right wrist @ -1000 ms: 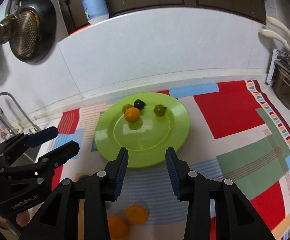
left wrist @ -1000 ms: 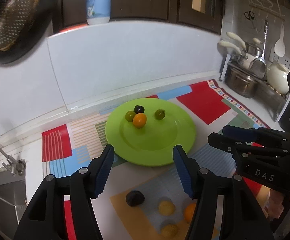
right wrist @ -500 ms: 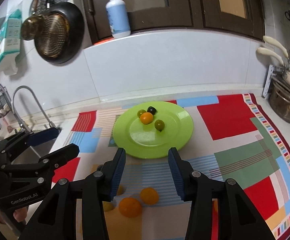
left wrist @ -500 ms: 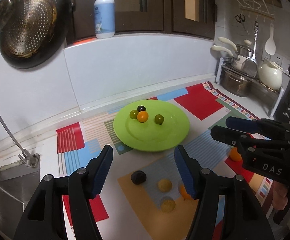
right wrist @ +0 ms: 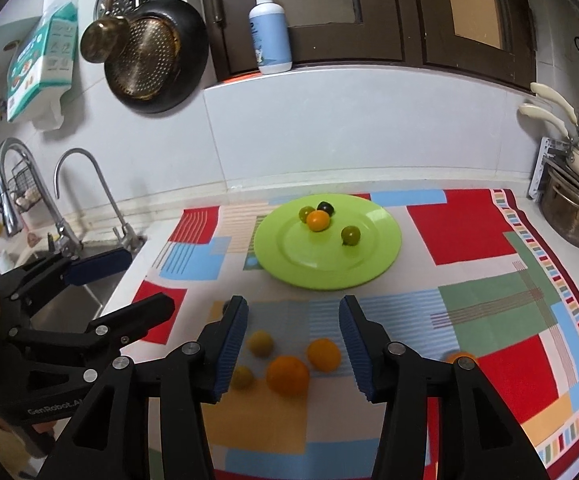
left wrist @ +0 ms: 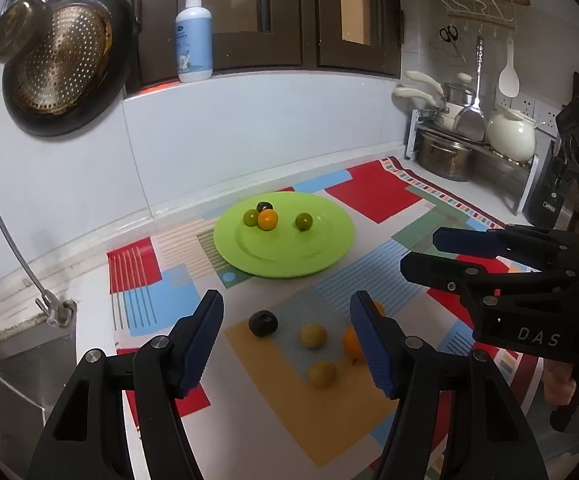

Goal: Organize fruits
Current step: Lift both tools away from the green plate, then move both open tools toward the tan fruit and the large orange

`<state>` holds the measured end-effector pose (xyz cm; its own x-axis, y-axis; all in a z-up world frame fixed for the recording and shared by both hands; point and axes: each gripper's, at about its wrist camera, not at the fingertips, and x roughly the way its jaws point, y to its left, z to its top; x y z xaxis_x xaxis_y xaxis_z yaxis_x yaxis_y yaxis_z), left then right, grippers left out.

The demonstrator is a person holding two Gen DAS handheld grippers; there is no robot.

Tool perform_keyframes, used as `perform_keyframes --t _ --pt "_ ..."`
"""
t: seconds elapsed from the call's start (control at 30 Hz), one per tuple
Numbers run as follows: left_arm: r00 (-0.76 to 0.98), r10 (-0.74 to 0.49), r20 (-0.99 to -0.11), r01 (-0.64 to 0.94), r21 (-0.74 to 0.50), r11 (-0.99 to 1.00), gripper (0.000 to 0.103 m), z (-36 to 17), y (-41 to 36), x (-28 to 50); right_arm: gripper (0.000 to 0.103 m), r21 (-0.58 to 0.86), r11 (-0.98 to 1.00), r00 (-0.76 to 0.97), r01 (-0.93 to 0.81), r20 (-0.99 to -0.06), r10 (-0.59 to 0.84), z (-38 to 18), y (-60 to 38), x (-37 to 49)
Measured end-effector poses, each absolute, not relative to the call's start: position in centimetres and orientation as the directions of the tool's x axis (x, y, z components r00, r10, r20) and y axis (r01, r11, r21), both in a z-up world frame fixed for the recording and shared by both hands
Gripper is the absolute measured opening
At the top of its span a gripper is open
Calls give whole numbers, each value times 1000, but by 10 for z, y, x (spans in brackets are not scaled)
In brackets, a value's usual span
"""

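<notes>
Both grippers, left and right, have pulled back from the plate holding four fruits, jaws opening and empty, loose fruit on the mat partly hidden behind them.

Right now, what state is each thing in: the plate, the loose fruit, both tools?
Green plate: flat on the mat, holding four small fruits.
Dark fruit: loose on the mat, off the plate.
Oranges: on the mat, unheld.
Left tool: open, empty.
Right tool: opening, nothing between its jaws.
</notes>
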<state>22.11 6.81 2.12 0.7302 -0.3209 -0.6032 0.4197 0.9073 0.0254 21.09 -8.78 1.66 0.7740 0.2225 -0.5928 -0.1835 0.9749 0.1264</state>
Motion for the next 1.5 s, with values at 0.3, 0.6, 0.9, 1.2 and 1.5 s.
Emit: perform_keyframes --t 0.3,0.6,0.9,1.2,1.5 --pt "747 -290 -598 384 32 923 65 5 73 203 49 59 967 766 -248 -599 233 7 -77 200" --pt "769 -265 -582 376 77 923 65 -10 57 186 49 88 935 703 -343 -636 318 -19 -83 197" --pt "747 -239 -620 393 122 911 64 -34 42 189 49 121 920 651 -373 -673 352 -46 -92 205" --pt "696 -246 -675 431 118 895 52 -64 37 204 49 133 910 607 -393 -706 366 -68 -91 224" --pt "664 -262 -700 461 108 881 43 -79 34 216 49 152 899 570 -410 -727 383 -79 -88 237"
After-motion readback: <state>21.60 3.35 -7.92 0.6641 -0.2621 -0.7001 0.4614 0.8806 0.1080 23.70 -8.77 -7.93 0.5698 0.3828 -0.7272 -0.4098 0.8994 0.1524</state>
